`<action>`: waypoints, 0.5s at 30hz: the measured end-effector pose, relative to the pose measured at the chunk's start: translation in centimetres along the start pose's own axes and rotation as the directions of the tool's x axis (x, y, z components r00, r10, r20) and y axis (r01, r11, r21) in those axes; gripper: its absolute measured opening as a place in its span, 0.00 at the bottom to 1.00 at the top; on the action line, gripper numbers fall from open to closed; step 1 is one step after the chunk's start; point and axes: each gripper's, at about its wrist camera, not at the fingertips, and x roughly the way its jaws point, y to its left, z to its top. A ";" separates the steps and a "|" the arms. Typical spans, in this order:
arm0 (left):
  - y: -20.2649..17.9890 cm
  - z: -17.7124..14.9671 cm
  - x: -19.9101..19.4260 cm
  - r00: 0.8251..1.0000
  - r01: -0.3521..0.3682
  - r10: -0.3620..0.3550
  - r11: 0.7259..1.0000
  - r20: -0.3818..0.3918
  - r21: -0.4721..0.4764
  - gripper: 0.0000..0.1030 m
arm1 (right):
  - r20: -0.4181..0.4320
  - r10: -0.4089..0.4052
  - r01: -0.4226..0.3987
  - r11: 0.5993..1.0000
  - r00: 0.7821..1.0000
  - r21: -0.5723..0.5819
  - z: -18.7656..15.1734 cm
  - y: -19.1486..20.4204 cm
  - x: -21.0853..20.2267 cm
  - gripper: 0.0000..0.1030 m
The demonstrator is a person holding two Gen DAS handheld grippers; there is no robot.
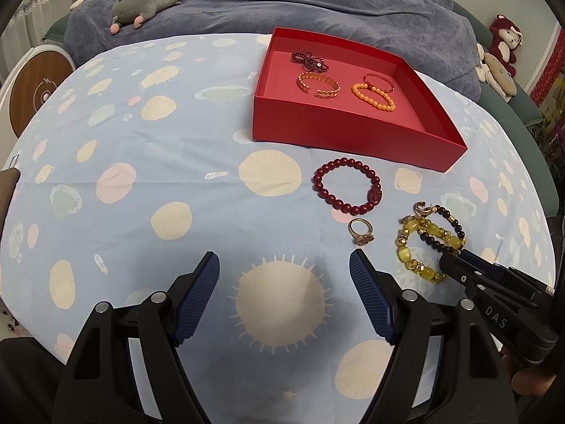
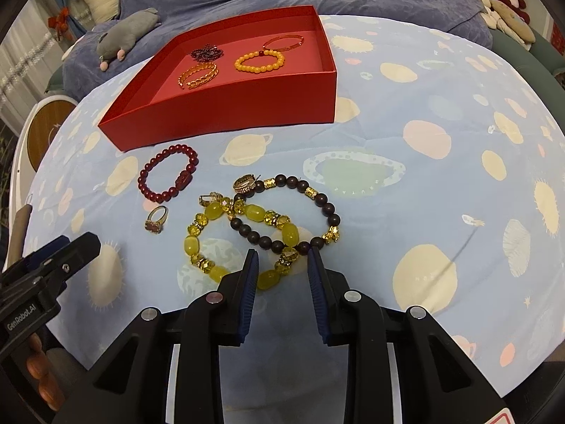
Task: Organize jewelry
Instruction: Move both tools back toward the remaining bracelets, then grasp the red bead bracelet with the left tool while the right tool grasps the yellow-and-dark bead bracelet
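Dark bead bracelet [image 2: 296,208] overlapping yellow bracelet [image 2: 226,240] between right hand-held gripper's [image 2: 282,258] narrowed, unclamped jaws.

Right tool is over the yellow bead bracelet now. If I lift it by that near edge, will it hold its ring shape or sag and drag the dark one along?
The yellow bracelet is strung beads, so it will probably sag into a loop. It crosses the dark bead bracelet, so that one may shift or get dragged. The beads look glossy, so the right tool could slip off a single one.
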 end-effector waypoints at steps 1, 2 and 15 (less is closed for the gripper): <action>0.0 0.0 0.0 1.000 0.001 -0.001 1.000 -0.001 0.001 0.70 | -0.003 0.004 -0.004 1.000 1.000 -0.009 -0.3 -0.1 -0.1 0.23; 0.0 -0.1 0.0 1.000 0.002 -0.002 1.000 -0.002 0.001 0.70 | -0.007 0.007 -0.007 1.000 1.000 -0.012 -0.5 -0.3 -0.3 0.23; -0.5 0.1 0.2 1.000 0.004 -0.004 1.000 -0.004 0.003 0.70 | -0.008 0.023 -0.022 0.998 1.000 0.058 -0.8 -1.7 -0.5 0.08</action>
